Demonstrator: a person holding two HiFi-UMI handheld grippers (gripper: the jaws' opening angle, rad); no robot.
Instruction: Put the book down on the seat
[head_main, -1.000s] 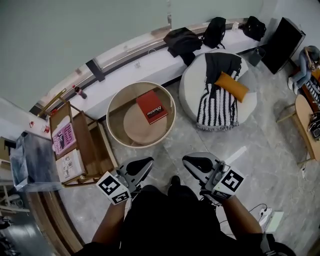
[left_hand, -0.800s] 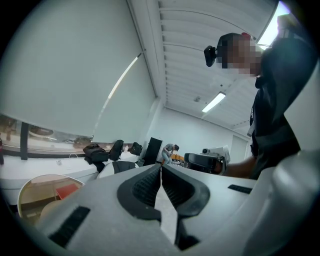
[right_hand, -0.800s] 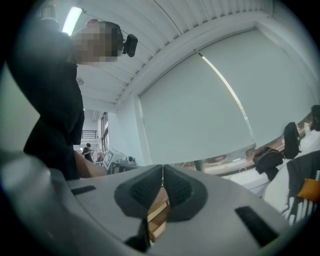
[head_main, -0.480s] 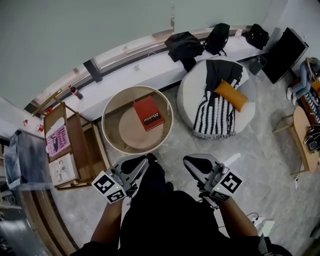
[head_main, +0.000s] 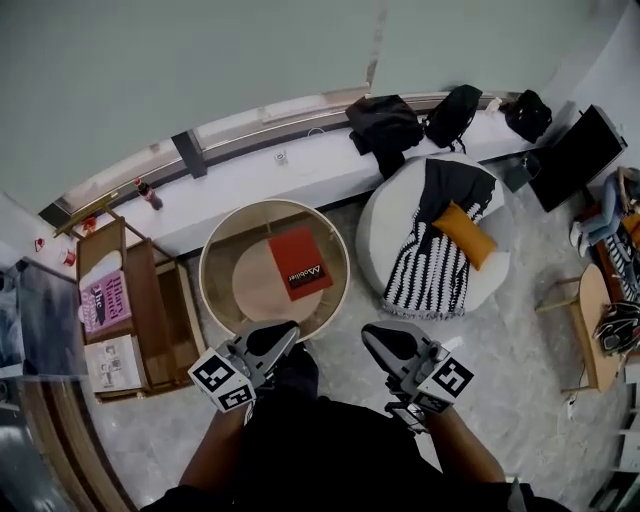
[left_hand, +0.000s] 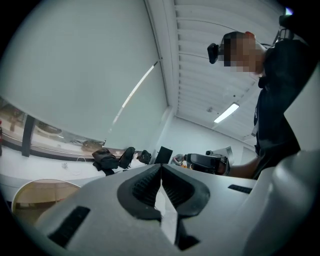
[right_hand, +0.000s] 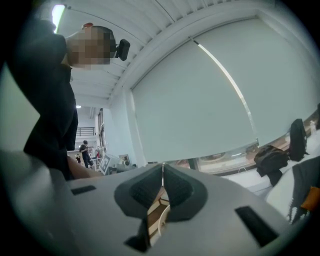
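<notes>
Tool, left (head_main: 280, 335): jaws pressed together, nothing between them, held low in front of you, near the round counter (head_main: 207, 262). Red book (head_main: 300, 262) lies flat, cover up, on the counter's inner disc, untouched, a little beyond both tools. Tool, right (head_main: 378, 338): likewise pressed together and empty, which fits an approach with nothing yet to carry. Round white seat (head_main: 385, 215) stands right of the counter, apart from the book, partly covered by a striped blanket (head_main: 425, 270) and an orange cushion (head_main: 464, 234). Judgement: pickup not begun. You must spread a tool first.
</notes>
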